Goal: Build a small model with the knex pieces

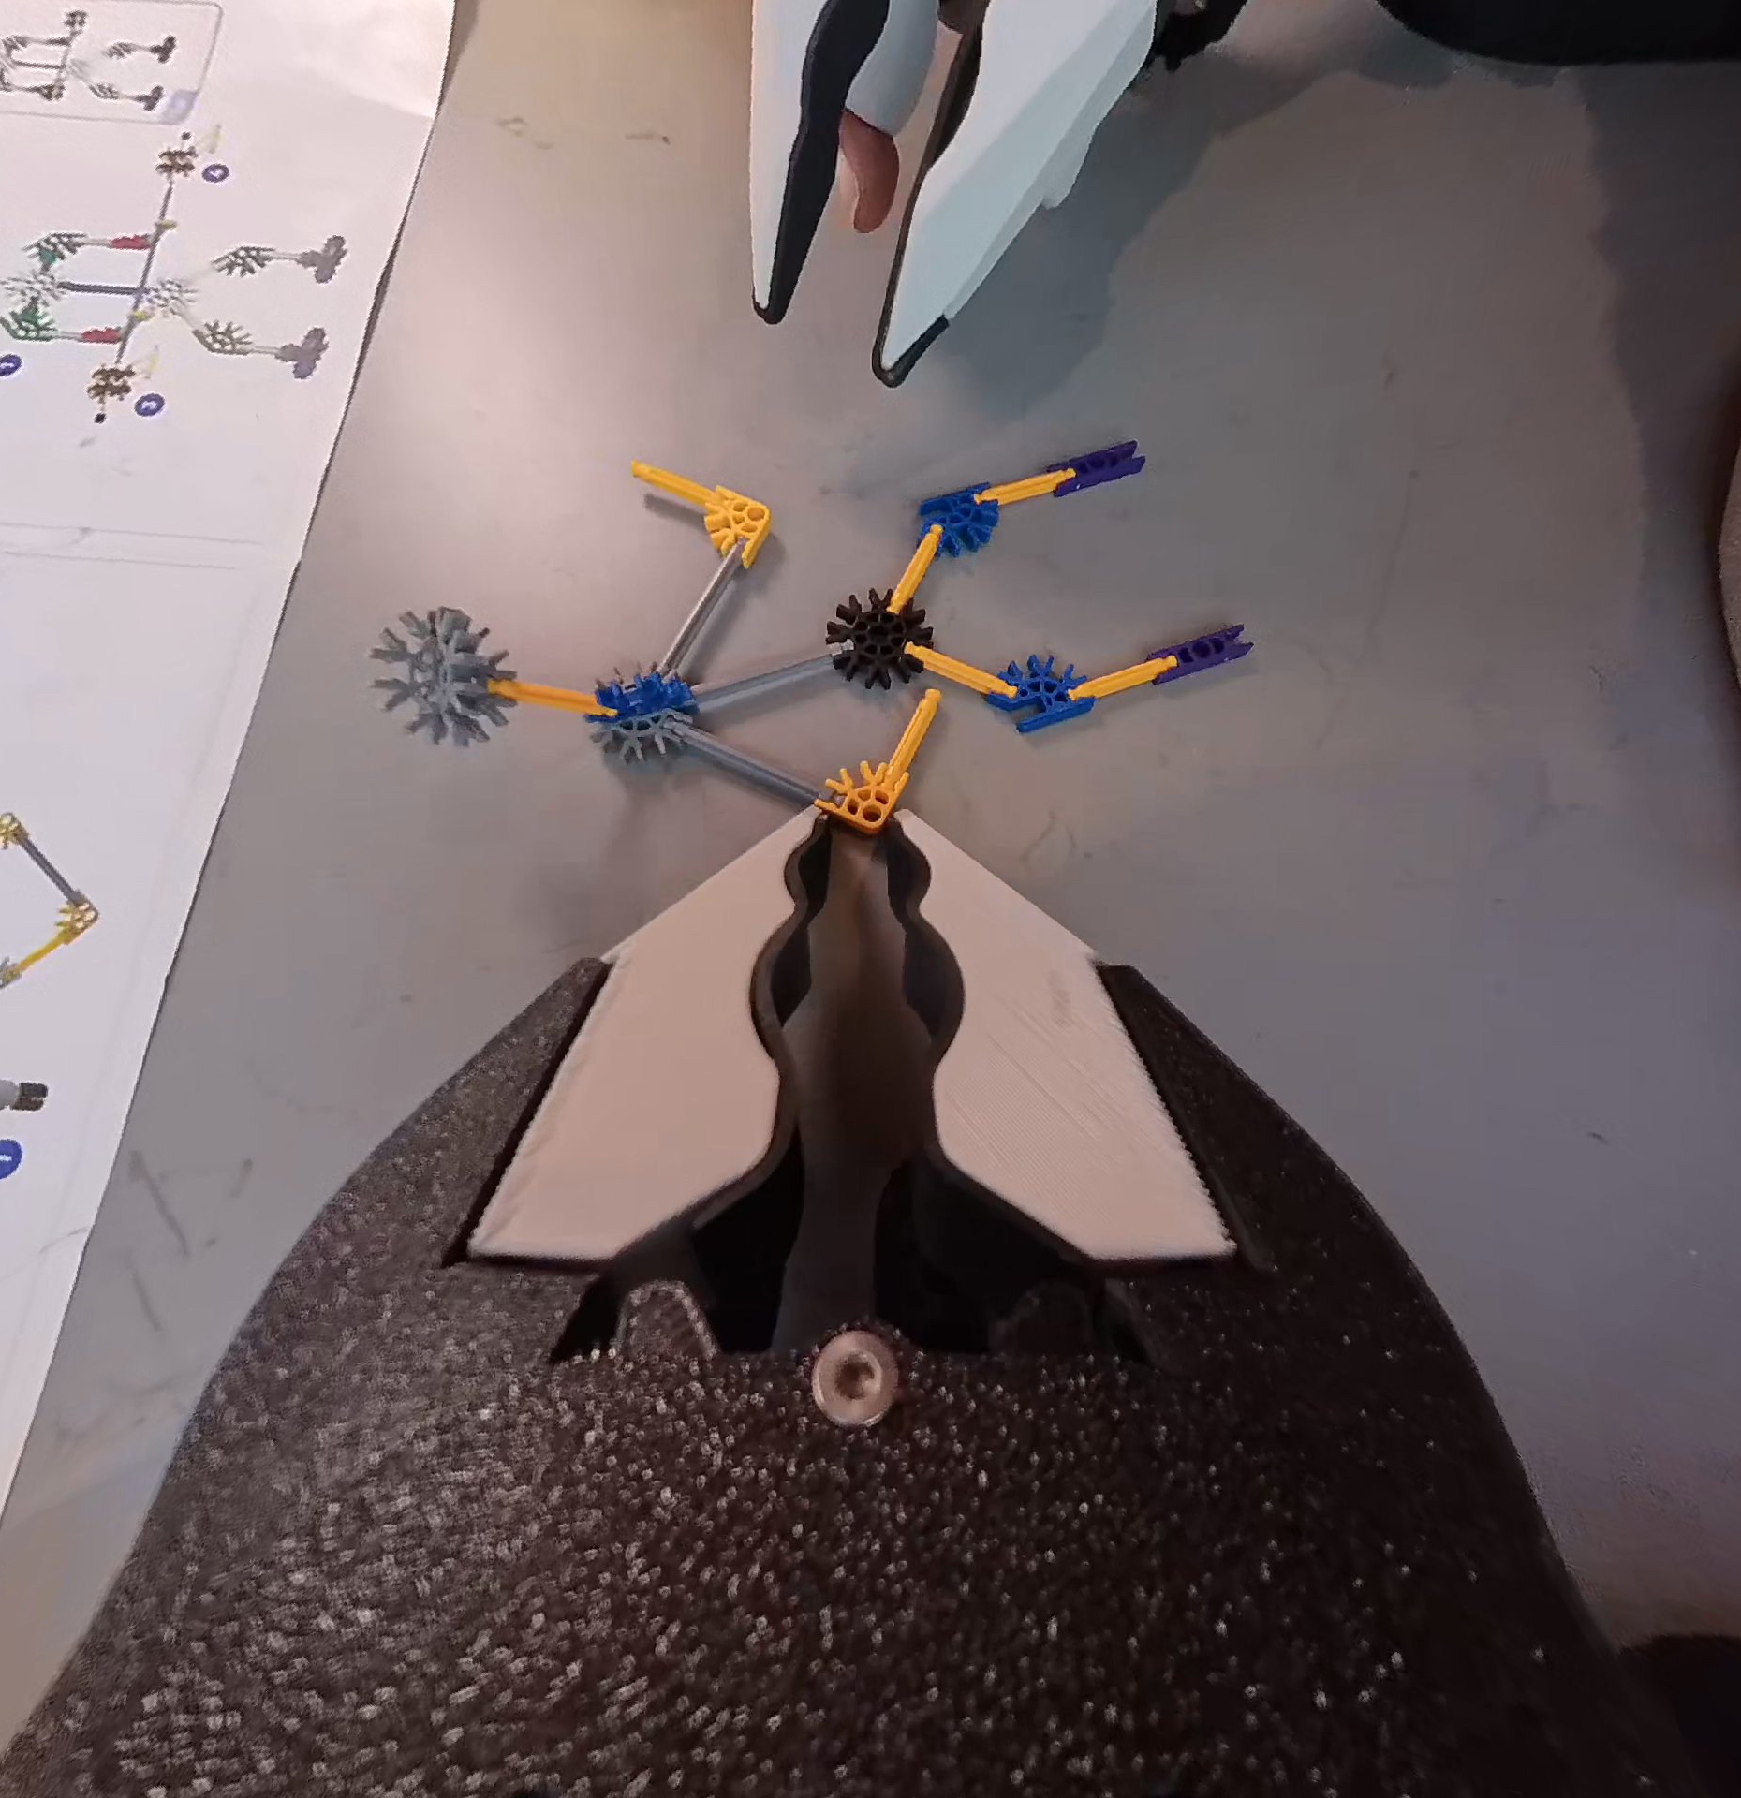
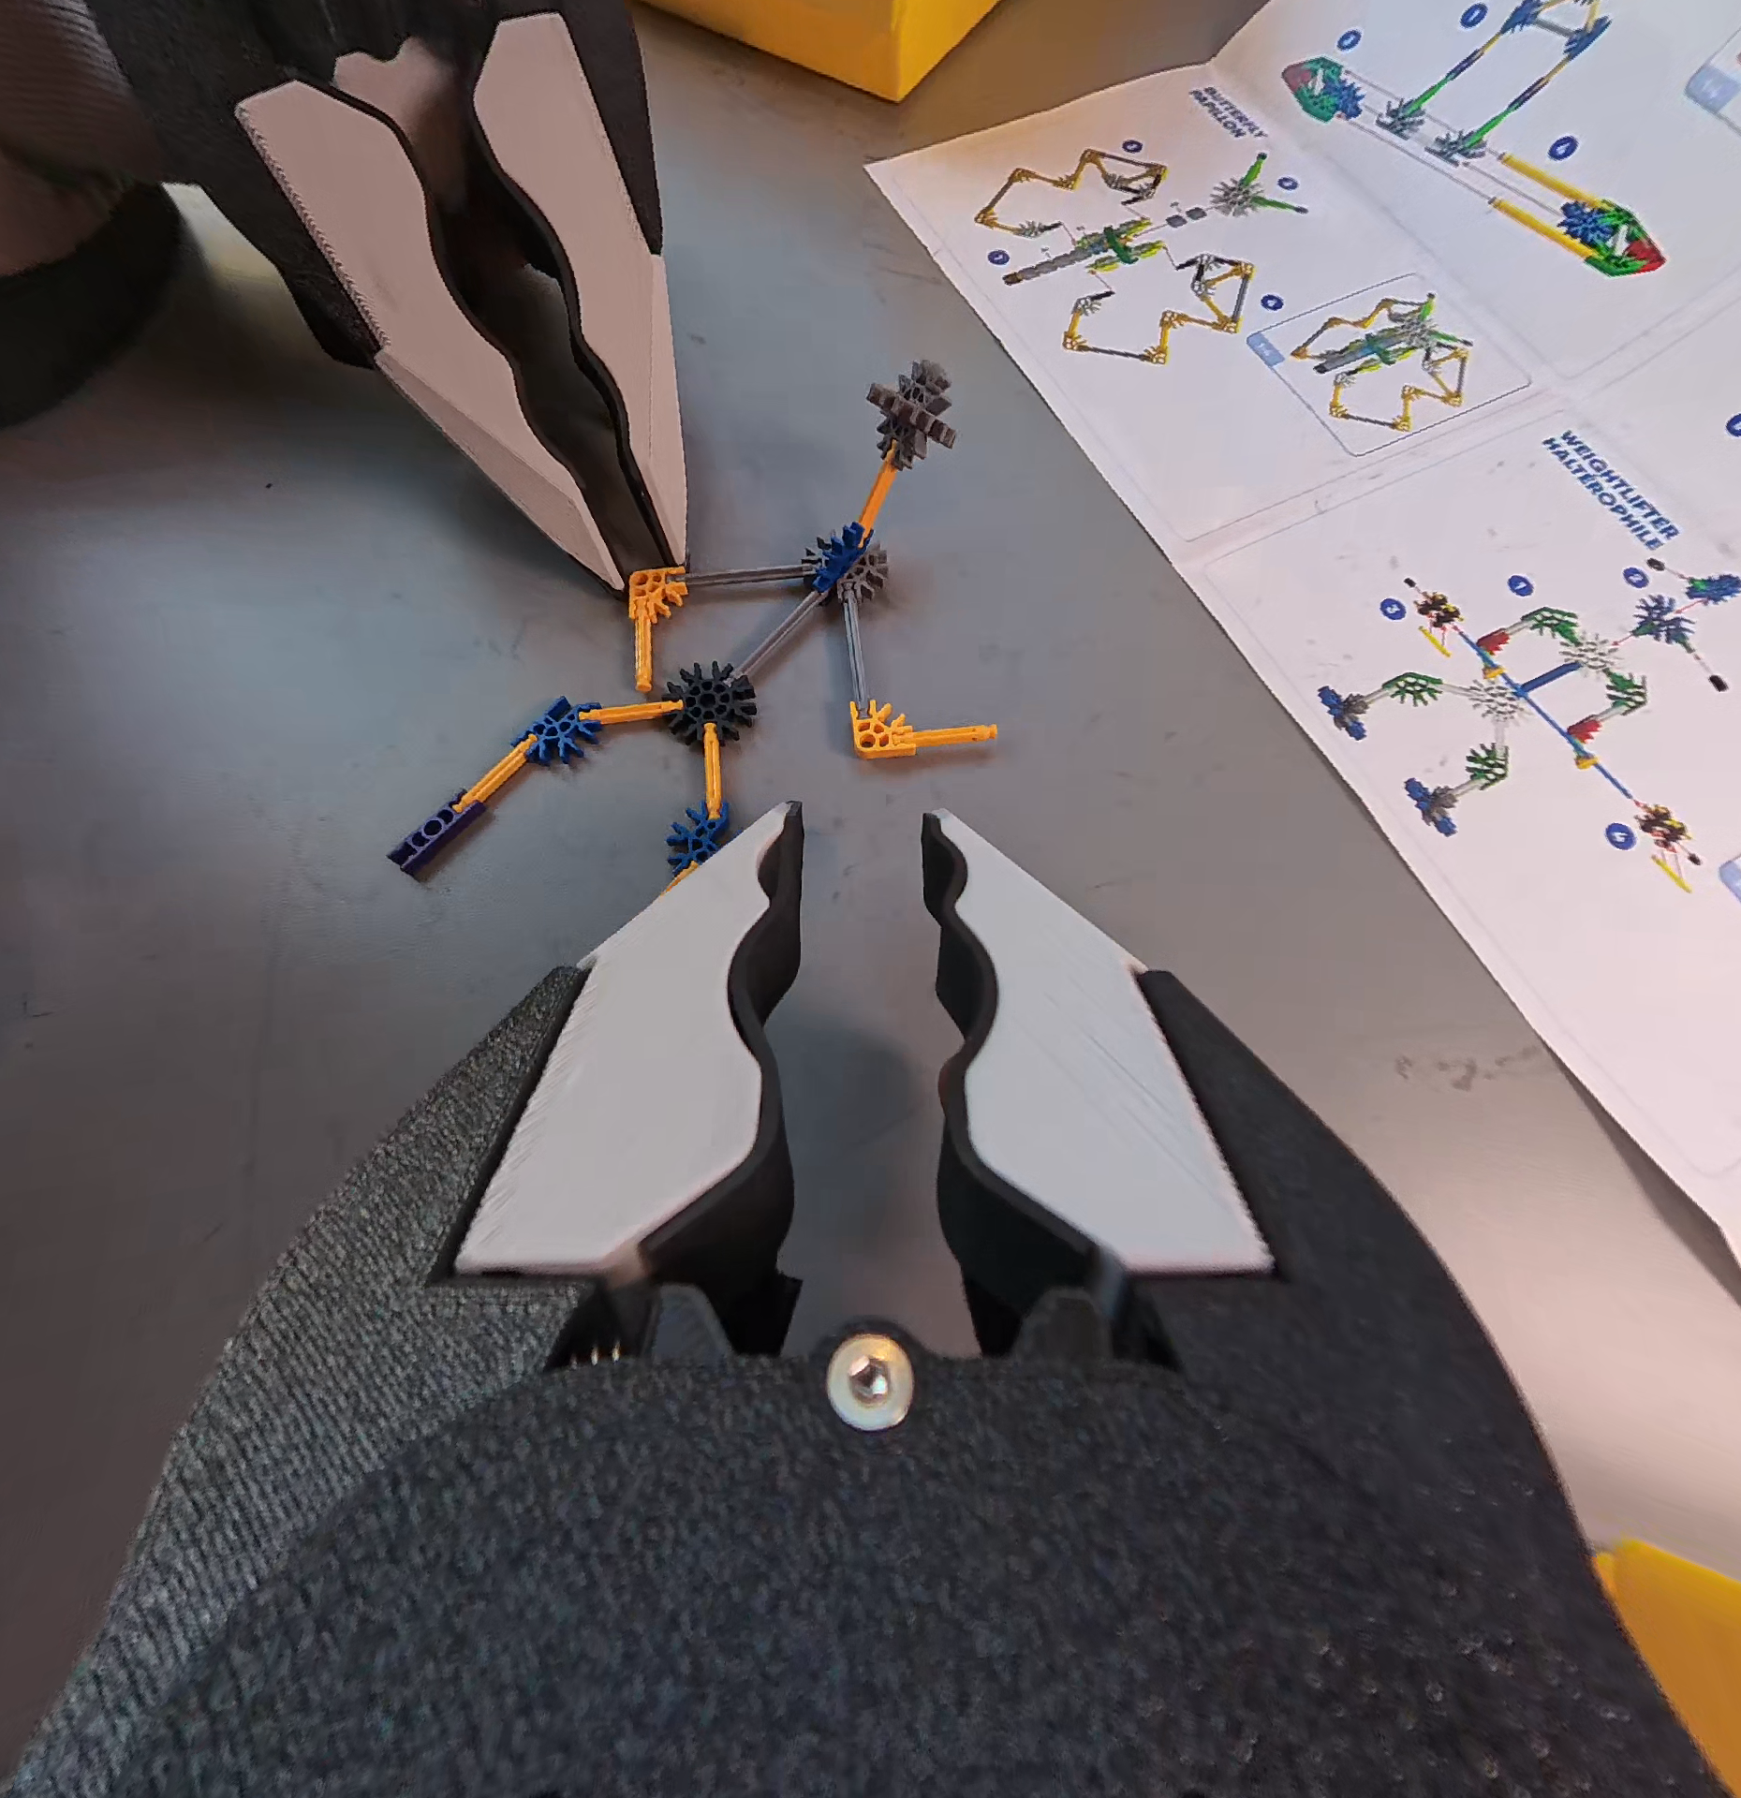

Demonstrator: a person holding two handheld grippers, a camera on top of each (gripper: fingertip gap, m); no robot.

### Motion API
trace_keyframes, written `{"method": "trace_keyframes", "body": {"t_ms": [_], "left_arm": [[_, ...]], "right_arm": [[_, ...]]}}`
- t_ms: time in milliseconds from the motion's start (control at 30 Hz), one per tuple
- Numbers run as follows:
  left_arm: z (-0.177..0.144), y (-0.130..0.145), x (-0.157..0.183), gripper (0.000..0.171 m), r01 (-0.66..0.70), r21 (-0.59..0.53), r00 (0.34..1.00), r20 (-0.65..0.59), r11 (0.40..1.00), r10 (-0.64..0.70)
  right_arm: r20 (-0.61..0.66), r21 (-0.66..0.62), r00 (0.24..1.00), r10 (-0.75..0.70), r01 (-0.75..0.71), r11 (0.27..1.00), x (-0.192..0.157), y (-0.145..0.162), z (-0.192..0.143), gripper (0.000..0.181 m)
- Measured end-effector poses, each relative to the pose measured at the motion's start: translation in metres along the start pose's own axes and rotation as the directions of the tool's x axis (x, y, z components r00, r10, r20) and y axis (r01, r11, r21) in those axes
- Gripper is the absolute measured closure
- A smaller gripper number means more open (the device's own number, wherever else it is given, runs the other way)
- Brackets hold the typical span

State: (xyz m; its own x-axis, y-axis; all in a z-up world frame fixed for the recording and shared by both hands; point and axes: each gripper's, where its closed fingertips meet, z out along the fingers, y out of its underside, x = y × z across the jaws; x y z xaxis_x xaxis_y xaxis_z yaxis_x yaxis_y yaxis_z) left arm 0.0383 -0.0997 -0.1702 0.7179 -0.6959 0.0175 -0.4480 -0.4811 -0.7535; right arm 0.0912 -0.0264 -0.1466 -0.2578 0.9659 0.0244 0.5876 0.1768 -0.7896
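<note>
A small figure of toy rods and connectors lies flat on the grey table (image 1: 1333,876). It has a black wheel connector (image 1: 878,637) (image 2: 710,702), a blue and grey hub (image 1: 642,710) (image 2: 847,569) and a grey snowflake end (image 1: 443,673) (image 2: 913,409). Two legs run through blue connectors, and purple tips (image 1: 1202,650) (image 2: 438,832) show at the ends. My left gripper (image 1: 856,827) (image 2: 652,574) is shut on a yellow corner connector (image 1: 861,800) (image 2: 654,593) at the end of one grey rod. My right gripper (image 2: 863,817) (image 1: 827,341) is open and empty, just off the figure, close to a blue connector (image 2: 696,837).
A white instruction sheet (image 1: 117,584) (image 2: 1430,506) with coloured diagrams lies beside the figure. A yellow box (image 2: 847,39) stands at the far edge, and another yellow piece (image 2: 1693,1673) shows at the near right. A person's finger (image 1: 871,175) shows behind the right gripper. Tip to tip, the grippers are about 10 cm apart.
</note>
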Motion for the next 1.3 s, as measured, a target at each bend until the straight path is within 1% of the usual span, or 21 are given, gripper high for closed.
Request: {"method": "trace_keyframes", "body": {"t_ms": [200,300,433,533,600,733,867,967,1100,1200,1300], "left_arm": [[0.004,-0.004,-0.013,0.165,-0.064,0.003,0.997,-0.047,0.998,0.064],[0.005,-0.007,-0.033,0.164,-0.044,-0.001,0.999,0.015,0.999,0.044],[-0.003,-0.014,-0.04,0.163,-0.02,0.057,0.998,0.061,0.998,0.016],[-0.012,-0.015,-0.038,0.158,0.006,0.094,0.997,0.076,0.996,-0.013],[-0.016,-0.013,-0.036,0.152,0.024,0.099,0.996,0.083,0.995,-0.033],[-0.02,-0.014,-0.035,0.141,0.024,0.104,0.992,0.123,0.994,-0.037],[-0.016,-0.017,-0.032,0.136,0.026,0.096,0.991,0.129,0.995,-0.038],[-0.008,-0.01,-0.024,0.136,0.01,0.052,0.994,0.105,0.999,-0.015],[-0.003,-0.004,-0.002,0.136,-0.019,-0.006,1.0,0.01,1.0,0.019],[-0.007,-0.006,0.023,0.136,-0.071,-0.027,0.994,-0.081,0.997,0.069],[-0.002,-0.007,0.037,0.135,-0.121,-0.033,0.987,-0.11,0.992,0.117]], "right_arm": [[-0.031,0.005,1.0,-0.004,0.004,1.0,0.005,0.0,-0.004,0.158],[-0.048,0.007,0.999,-0.003,0.004,1.0,0.008,0.001,-0.005,0.158],[-0.071,0.018,0.997,-0.008,0.009,1.0,0.013,0.002,-0.006,0.158],[-0.09,0.007,0.995,-0.033,0.034,0.999,0.017,0.006,-0.006,0.158],[-0.1,-0.007,0.994,-0.035,0.034,0.999,0.021,0.01,-0.005,0.158],[-0.107,0.031,0.994,0.018,-0.015,0.999,0.028,0.006,-0.009,0.154],[-0.089,0.047,0.995,0.045,-0.041,0.998,0.026,0.004,-0.01,0.151],[-0.087,0.038,0.996,-0.007,0.01,0.999,0.019,0.003,-0.008,0.151],[-0.103,0.022,0.993,-0.062,0.064,0.998,0.014,0.003,-0.006,0.151],[-0.114,0.024,0.991,-0.072,0.075,0.997,0.013,0.002,-0.007,0.152],[-0.102,0.044,0.994,-0.049,0.054,0.998,0.011,-0.002,-0.007,0.153]]}}
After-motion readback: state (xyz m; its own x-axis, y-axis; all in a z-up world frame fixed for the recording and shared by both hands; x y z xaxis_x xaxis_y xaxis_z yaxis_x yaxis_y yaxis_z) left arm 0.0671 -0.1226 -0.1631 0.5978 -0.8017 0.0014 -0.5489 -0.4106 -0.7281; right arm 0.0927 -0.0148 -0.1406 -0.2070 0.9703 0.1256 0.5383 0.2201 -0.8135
